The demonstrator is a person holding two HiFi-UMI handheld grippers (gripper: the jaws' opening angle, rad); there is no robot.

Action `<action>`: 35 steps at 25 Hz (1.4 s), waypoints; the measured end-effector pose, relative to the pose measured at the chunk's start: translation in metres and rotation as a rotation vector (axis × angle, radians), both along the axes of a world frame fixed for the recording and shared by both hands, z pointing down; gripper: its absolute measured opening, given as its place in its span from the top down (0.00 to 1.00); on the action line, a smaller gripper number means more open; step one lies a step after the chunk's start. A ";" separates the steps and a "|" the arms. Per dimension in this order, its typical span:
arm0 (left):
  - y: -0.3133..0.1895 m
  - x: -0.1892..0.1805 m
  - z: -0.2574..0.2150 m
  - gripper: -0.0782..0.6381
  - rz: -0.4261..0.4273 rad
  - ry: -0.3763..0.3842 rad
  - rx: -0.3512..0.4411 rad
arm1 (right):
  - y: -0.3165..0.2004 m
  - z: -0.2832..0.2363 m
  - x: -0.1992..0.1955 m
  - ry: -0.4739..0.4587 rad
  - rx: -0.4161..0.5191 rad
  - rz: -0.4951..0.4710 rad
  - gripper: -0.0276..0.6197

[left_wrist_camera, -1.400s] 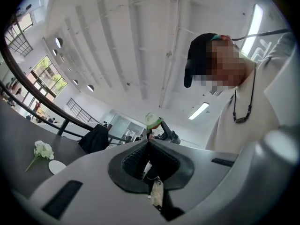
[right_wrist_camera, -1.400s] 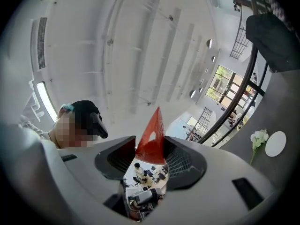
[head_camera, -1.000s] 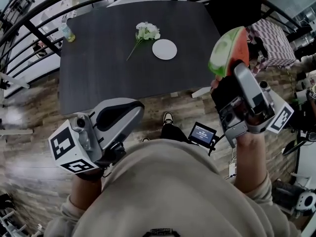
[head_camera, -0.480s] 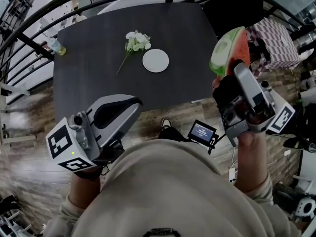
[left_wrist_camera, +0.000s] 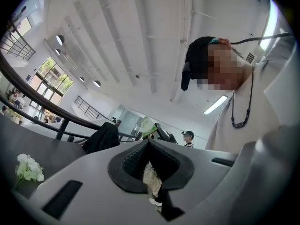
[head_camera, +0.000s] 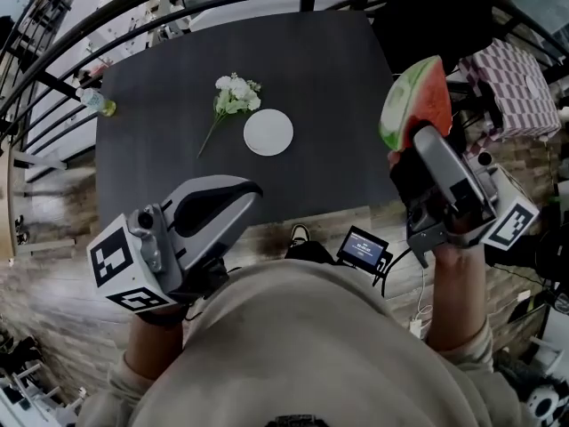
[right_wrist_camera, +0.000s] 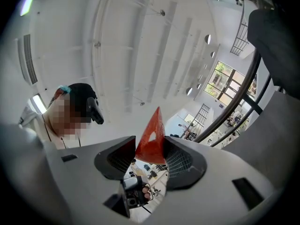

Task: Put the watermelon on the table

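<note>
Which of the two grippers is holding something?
The right gripper: its jaws clamp a watermelon slice. The left gripper has its jaws together, with nothing between them.

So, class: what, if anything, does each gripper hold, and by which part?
The right gripper holds the watermelon by its lower end, clamped across the red flesh. The left gripper holds nothing; its jaws are together.

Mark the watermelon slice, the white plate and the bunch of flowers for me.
watermelon slice (head_camera: 415,103), head view, where the green rind meets the red flesh.
white plate (head_camera: 268,132), head view, its centre.
bunch of flowers (head_camera: 235,94), head view, the white blossoms.
</note>
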State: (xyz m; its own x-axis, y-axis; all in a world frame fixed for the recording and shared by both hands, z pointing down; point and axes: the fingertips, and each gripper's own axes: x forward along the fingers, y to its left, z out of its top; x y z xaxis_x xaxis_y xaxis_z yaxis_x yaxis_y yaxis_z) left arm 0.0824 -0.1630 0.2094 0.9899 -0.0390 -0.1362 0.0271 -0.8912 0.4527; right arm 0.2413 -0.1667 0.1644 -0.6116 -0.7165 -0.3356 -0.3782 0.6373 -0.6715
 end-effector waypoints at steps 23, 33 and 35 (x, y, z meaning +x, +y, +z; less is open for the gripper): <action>-0.065 -0.011 -0.015 0.88 0.125 0.001 0.022 | -0.035 0.000 -0.016 0.086 -0.036 0.158 0.64; -0.072 -0.026 0.001 0.88 0.153 0.037 0.008 | -0.041 0.002 -0.040 0.097 -0.036 0.173 0.64; -0.082 -0.039 0.008 0.88 0.147 0.032 -0.003 | -0.054 0.005 -0.053 0.109 -0.041 0.174 0.64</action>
State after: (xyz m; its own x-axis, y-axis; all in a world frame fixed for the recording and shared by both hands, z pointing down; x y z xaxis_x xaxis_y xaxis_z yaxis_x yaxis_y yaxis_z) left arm 0.0430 -0.2451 0.2178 0.9801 0.1058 -0.1683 0.1721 -0.8750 0.4524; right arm 0.1885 -0.2204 0.1694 -0.5084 -0.8263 -0.2425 -0.5517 0.5287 -0.6450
